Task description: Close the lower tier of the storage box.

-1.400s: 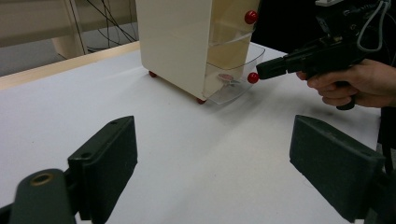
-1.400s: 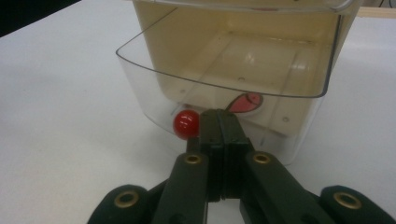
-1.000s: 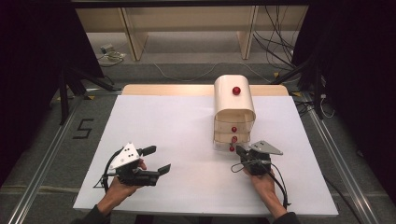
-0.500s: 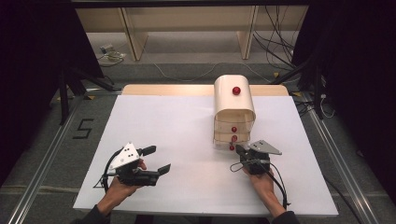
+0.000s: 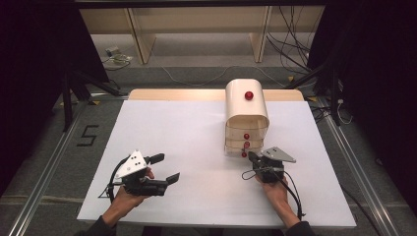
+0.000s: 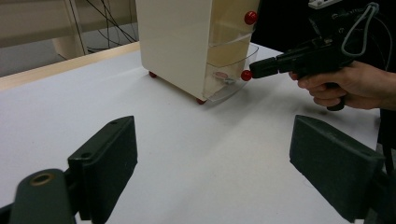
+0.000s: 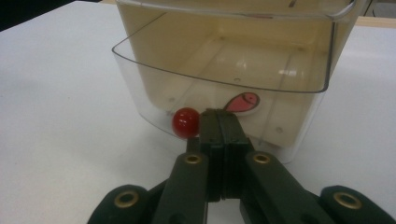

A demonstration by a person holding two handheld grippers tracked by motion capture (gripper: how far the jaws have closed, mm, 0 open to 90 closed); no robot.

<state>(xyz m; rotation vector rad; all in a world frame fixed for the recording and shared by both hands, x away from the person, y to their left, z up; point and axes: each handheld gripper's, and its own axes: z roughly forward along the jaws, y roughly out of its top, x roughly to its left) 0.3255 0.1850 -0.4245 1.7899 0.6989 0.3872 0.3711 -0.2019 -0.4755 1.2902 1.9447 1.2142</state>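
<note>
Bottom drawer [image 7: 224, 70] of the cabinet [image 5: 247, 118] partly out. Right claw [image 7: 219, 122] jaws pressed together, empty, beside its red knob [image 7: 186, 122]. Left claw [image 5: 164, 168] spread wide, idle on counter [image 5: 187, 142]. Fish token [image 7: 243, 101] inside; likely retrieval remains.

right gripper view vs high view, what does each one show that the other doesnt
The right gripper view alone shows the inside of the clear bottom drawer, pulled partly out, with a pink fish-shaped piece in it, and the right gripper with its jaws pressed together just beside the drawer's red knob.

The high view alone takes in the whole drawer cabinet, the white table, and the left gripper with its jaws apart.

Both show the bottom drawer's red knob and the right gripper at it.
</note>
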